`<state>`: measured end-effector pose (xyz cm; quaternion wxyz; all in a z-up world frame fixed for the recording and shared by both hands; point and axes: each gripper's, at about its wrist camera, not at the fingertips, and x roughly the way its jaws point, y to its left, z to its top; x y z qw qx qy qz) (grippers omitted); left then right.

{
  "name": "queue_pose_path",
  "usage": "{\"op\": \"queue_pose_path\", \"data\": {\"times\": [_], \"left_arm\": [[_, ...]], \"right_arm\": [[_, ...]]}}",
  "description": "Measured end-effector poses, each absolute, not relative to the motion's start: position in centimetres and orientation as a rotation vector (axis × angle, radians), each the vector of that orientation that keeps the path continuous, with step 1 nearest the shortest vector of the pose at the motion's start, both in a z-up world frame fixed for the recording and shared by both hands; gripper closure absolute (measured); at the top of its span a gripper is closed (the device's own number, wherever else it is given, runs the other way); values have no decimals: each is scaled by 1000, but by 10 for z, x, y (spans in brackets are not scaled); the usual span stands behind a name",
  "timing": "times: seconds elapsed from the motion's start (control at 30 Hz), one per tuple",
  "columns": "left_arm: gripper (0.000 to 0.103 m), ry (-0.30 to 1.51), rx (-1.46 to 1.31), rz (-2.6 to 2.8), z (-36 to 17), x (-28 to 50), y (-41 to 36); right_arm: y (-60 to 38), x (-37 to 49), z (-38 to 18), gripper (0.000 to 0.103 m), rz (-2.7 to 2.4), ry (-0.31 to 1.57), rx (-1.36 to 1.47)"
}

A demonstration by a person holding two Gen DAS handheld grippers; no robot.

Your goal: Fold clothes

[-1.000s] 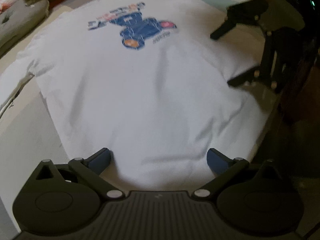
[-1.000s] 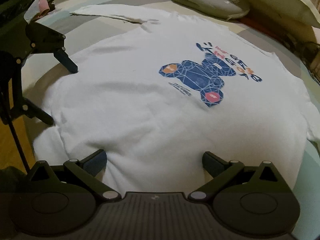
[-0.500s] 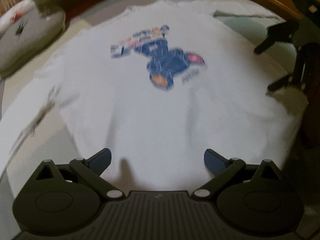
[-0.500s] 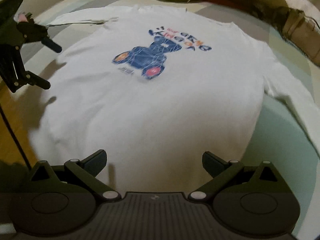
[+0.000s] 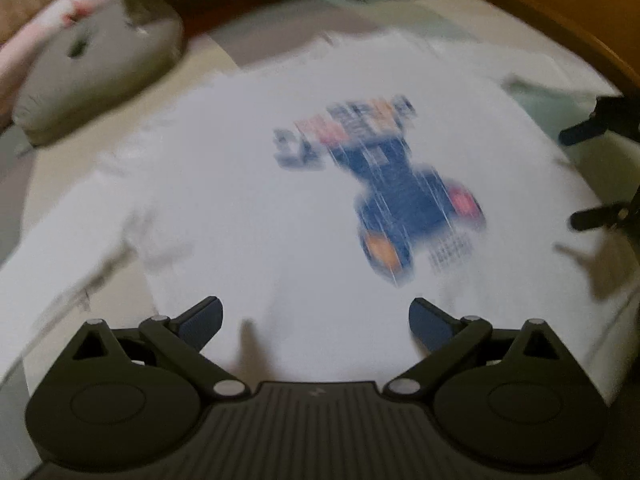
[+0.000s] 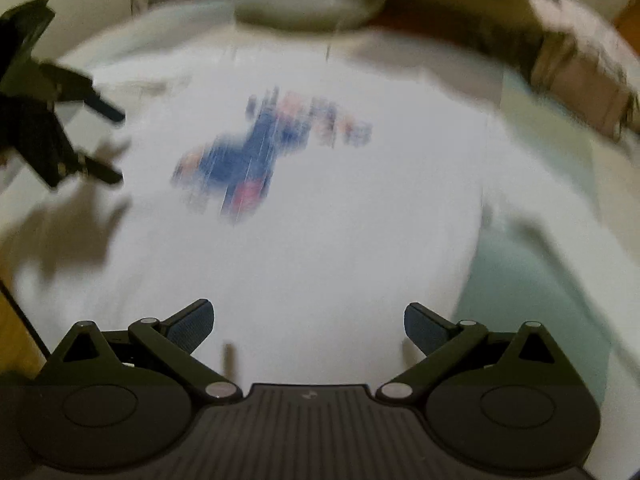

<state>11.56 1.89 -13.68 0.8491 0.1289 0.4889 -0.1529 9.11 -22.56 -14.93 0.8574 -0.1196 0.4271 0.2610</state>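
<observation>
Bed (image 5: 460, 40) | shirt (image 5: 260, 208) flat | left gripper (image 5: 316, 316), right gripper (image 6: 308, 320) wide

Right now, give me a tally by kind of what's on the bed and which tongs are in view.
White long-sleeved shirt with a blue print: 1
Grey cushion: 1
Tongs: 2, left tongs and right tongs, both open and empty
Total: 4
Items past the cushion are too blurred to count.

The white shirt (image 5: 256, 216) has words above its blue picture (image 5: 404, 200), but they are too blurry to read.
</observation>
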Motion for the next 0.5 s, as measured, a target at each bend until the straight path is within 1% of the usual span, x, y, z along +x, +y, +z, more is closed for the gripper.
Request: {"op": "queue_pose_path", "data": {"times": [0.1, 0.2, 0.23, 0.33, 0.43, 0.5], "left_arm": [[4, 990, 236, -257, -136, 145, 11], [4, 962, 258, -210, -137, 162, 0], [4, 957, 257, -205, -138, 166, -4], [4, 960, 257, -204, -139, 173, -12], [4, 972, 271, -212, -141, 175, -21], [4, 992, 271, -236, -137, 179, -30]], "right_arm": [[-211, 131, -157, 0, 530, 827, -222], [-213, 148, -175, 0, 483, 858, -206], [-217, 147, -182, 0, 470, 894, -204], [-232, 123, -187, 0, 494, 894, -227], [-247, 101, -180, 0, 527, 936, -267], [-260, 100, -171, 0, 489, 957, -241]]}}
